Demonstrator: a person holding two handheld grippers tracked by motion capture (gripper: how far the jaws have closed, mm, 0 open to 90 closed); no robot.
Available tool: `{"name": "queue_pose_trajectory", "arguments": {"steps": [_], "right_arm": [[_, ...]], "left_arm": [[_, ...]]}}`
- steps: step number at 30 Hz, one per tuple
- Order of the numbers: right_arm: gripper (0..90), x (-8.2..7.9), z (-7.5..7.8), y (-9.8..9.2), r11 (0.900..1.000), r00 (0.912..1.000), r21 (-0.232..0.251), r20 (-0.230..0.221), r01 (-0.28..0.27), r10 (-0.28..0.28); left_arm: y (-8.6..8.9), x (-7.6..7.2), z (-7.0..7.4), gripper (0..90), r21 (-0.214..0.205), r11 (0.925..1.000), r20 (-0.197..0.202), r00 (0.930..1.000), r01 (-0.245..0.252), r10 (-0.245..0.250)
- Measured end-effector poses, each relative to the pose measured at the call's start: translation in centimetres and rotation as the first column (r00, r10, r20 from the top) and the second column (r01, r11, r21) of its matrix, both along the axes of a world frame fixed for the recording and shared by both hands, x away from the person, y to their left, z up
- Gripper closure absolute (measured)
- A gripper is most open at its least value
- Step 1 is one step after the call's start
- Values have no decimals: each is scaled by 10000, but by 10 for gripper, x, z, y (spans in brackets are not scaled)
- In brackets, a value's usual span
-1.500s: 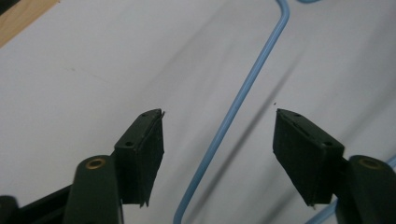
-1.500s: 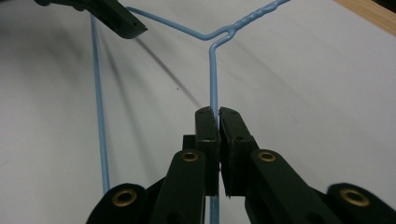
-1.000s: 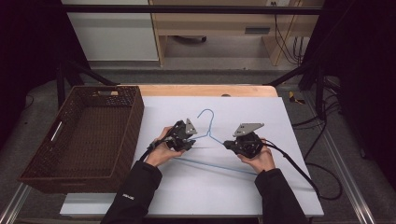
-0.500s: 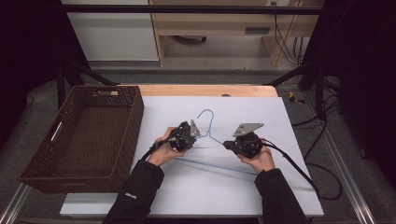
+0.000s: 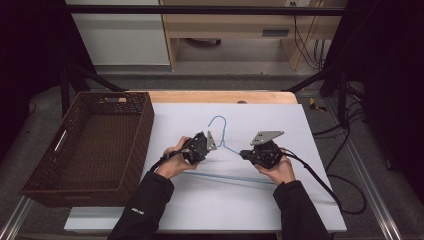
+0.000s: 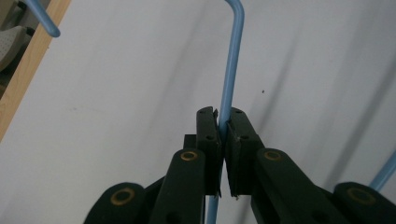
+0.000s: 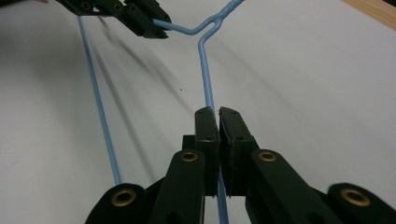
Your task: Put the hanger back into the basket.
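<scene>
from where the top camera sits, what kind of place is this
Probably a lab or workshop data-recording station: a white table in a dark metal frame, loose cables on the floor, and two handheld grippers, left and right, clamping a blue wire hanger.

The left gripper (image 6: 223, 135) has just closed its black jaws on the thin blue wire of a hanger (image 6: 232, 70), which runs up between them over the white surface (image 6: 116, 102). The surface's wooden edge (image 6: 28, 70) lies far left.
</scene>
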State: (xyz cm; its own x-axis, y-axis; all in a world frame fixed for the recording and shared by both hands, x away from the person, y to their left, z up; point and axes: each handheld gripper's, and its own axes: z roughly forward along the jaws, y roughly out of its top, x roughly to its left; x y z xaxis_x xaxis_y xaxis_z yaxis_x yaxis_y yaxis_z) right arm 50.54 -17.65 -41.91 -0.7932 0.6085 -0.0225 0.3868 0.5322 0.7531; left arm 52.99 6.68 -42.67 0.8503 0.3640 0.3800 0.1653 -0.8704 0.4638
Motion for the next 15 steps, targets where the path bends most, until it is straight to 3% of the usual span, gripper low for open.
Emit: {"name": "queue_pose_trajectory", "arguments": {"steps": [3,15], "right_arm": [[873,0,2,-1,10000,10000,68,-3,-39,39],[854,-3,9,-6,9991,9999,428,118,45,-50]], "left_arm": [[-1,-4,2,863,212,9997,44,9999,104,-105],[-3,-21,23,871,401,9992,203,9998,10,-18]]}}
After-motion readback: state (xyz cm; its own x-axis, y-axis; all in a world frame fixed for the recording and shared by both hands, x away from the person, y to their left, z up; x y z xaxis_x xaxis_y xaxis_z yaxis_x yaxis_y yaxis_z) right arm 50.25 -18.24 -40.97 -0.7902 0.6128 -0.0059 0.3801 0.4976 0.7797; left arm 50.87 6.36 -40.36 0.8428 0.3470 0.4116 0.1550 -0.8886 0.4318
